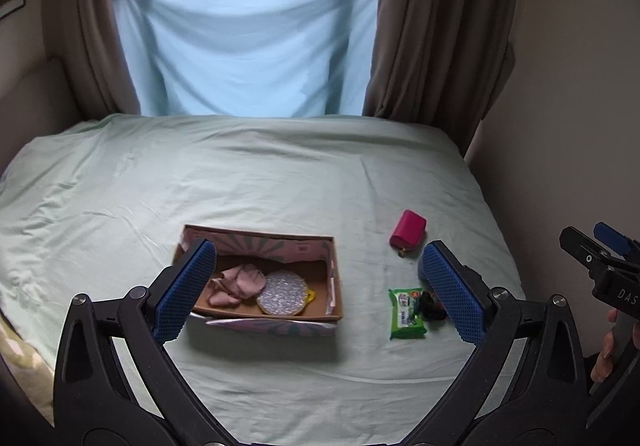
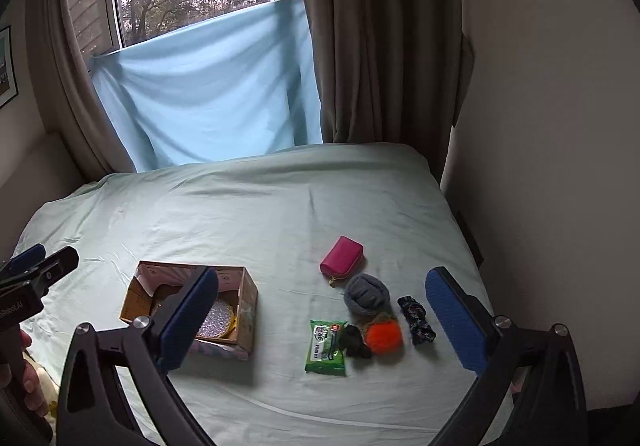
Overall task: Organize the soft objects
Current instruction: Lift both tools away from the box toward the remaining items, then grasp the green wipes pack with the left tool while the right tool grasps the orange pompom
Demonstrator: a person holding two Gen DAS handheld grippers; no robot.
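Both grippers — left gripper (image 1: 316,286) and right gripper (image 2: 322,320) — are hovering wide open and empty over the bed (image 2: 248,206), eyeing the grey sock ball (image 2: 367,295) beside the box (image 2: 248,300) — light, squashy, best pinched across its middle.

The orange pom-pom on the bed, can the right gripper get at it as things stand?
Probably yes. The right gripper is open with nothing held, and the orange pom-pom lies uncovered on the sheet, though the grey sock roll and a dark item crowd against it.
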